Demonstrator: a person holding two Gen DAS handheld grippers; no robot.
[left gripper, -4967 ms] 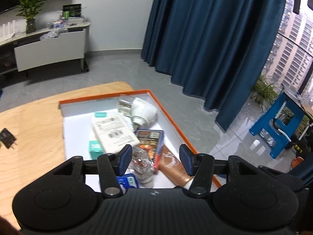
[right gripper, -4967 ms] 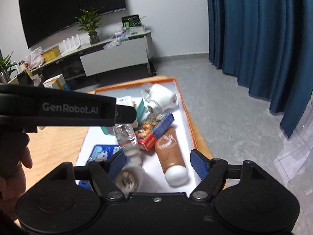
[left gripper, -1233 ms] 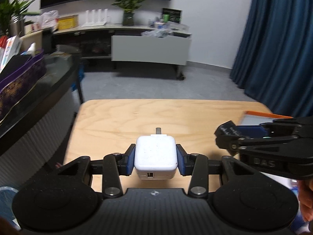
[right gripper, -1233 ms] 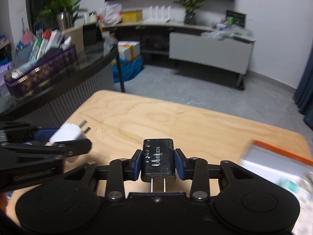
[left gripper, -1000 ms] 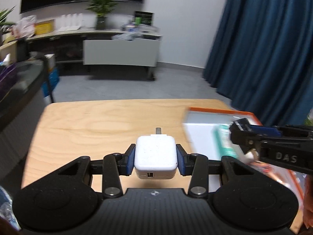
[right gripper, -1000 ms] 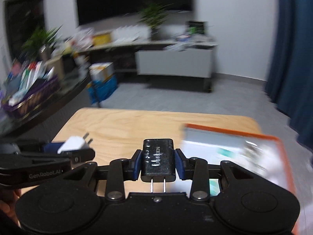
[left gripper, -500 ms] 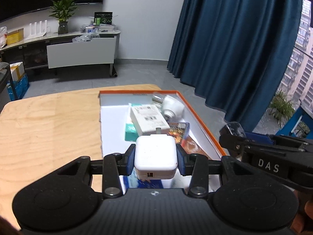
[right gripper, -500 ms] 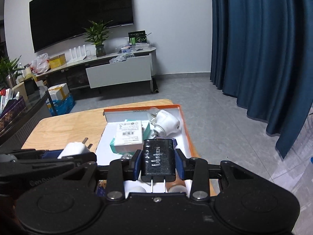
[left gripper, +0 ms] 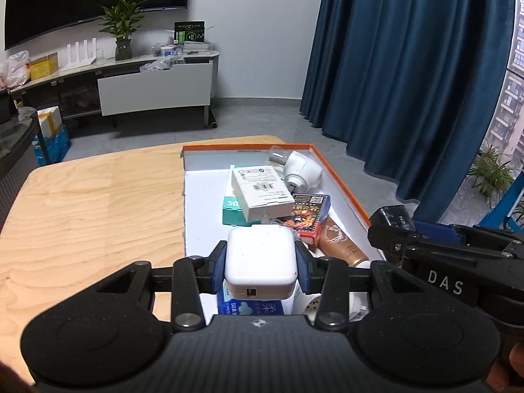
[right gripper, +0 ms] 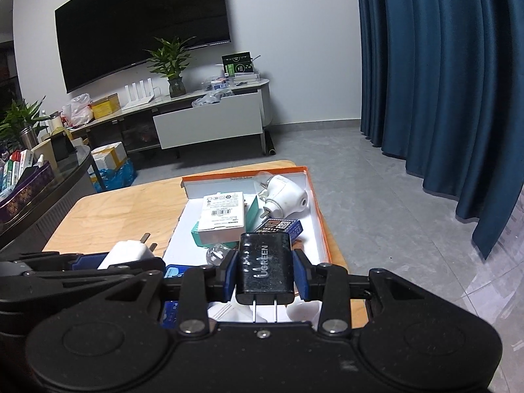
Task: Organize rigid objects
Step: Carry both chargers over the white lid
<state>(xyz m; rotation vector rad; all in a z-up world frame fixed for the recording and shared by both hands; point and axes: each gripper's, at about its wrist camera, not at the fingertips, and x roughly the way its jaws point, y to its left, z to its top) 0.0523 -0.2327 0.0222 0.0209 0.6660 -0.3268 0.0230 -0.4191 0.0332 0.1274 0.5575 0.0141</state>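
My left gripper (left gripper: 260, 262) is shut on a white charger (left gripper: 260, 257) and holds it above the near end of an orange-rimmed white box (left gripper: 340, 183). My right gripper (right gripper: 264, 273) is shut on a black UGREEN charger (right gripper: 264, 267), prongs toward the camera, also above the box's near end (right gripper: 316, 206). In the left wrist view the right gripper with the black charger (left gripper: 391, 217) is at the right; in the right wrist view the white charger (right gripper: 126, 253) is at the left.
The box holds a white carton (left gripper: 260, 193), a teal box (left gripper: 232, 208), a white plug adapter (left gripper: 301, 173), a blue-red card pack (left gripper: 308, 213), a brown tube (left gripper: 340, 245) and a blue pack (left gripper: 249, 306). It sits on a wooden table (left gripper: 91, 203); floor and blue curtain lie right.
Both grippers have swung from the table's left side to over the box, each still holding its charger. Five seconds ago both were open and empty over the box.
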